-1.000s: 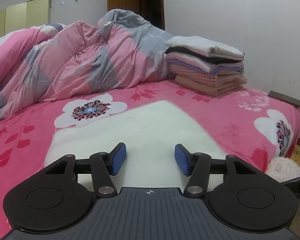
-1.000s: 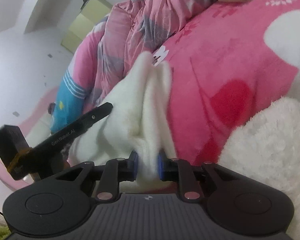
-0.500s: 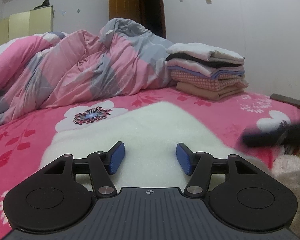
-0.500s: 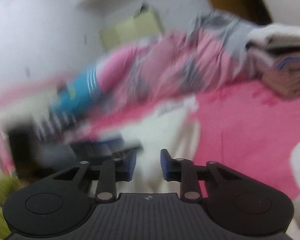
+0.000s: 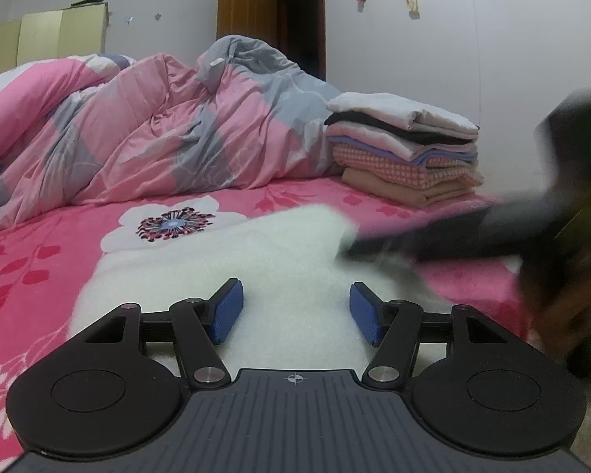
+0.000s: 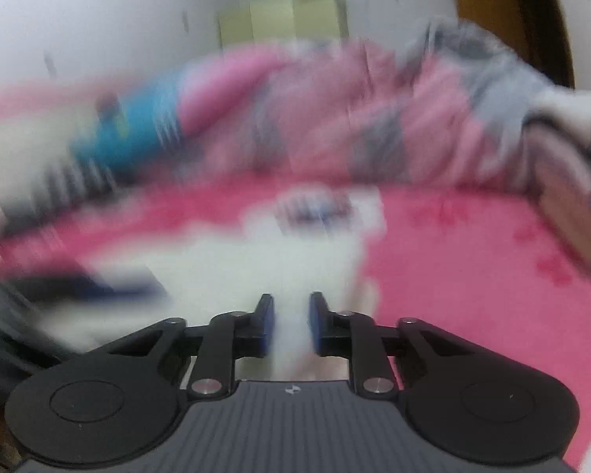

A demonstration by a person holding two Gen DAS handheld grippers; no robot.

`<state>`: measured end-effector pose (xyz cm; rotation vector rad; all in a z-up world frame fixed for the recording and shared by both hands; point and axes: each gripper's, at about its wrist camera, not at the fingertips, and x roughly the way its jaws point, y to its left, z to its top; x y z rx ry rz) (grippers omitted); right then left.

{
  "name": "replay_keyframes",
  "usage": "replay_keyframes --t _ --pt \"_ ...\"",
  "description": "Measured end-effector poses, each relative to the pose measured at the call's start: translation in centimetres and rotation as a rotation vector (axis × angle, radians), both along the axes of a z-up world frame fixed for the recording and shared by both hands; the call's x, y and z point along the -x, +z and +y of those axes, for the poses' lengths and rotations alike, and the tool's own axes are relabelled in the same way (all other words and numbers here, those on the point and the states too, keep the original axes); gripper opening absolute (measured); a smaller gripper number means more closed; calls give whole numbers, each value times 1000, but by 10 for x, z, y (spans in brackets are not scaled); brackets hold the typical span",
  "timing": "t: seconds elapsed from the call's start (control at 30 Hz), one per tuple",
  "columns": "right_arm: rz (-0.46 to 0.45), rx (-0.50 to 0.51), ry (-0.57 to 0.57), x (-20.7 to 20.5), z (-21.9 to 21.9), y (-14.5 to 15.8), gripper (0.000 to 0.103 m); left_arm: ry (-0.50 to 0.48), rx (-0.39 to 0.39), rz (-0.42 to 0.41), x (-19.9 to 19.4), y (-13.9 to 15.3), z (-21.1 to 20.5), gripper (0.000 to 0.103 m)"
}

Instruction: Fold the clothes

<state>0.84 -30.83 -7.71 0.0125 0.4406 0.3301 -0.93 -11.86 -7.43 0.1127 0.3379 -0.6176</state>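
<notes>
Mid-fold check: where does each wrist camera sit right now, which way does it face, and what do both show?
Left wrist: low over the bed's near edge, facing across the white garment toward the folded pile; own left gripper open, right gripper's blurred body at right.
Right wrist: blurred, facing along the bed; right gripper, fingers narrowly apart around white cloth.
Shared: white garment, pink quilt, pink sheet.
</notes>
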Motion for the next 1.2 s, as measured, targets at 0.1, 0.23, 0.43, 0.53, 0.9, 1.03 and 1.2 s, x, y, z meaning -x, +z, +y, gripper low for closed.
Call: replay_keyframes --t 0.1,0.23,0.43,0.53,0.9,1.03,1.2 --pt "-2 25 -8 -2 1 19 10 -4 13 0 0 -1 2 61" --pt "-41 42 -20 -20 6 34 11 -8 19 0 0 -1 3 62" --pt "49 23 -46 -65 7 0 10 -10 39 26 -3 1 5 63" --pt "49 57 -81 -52 8 16 10 -21 56 51 -4 5 10 63" --pt "-35 -48 -71 64 17 72 12 -52 49 207 9 39 70 67" --pt "75 -27 -44 57 41 28 14 -56 -104 142 22 32 64 68" --pt "80 -3 -100 57 56 22 16 -34 -197 78 30 25 49 80"
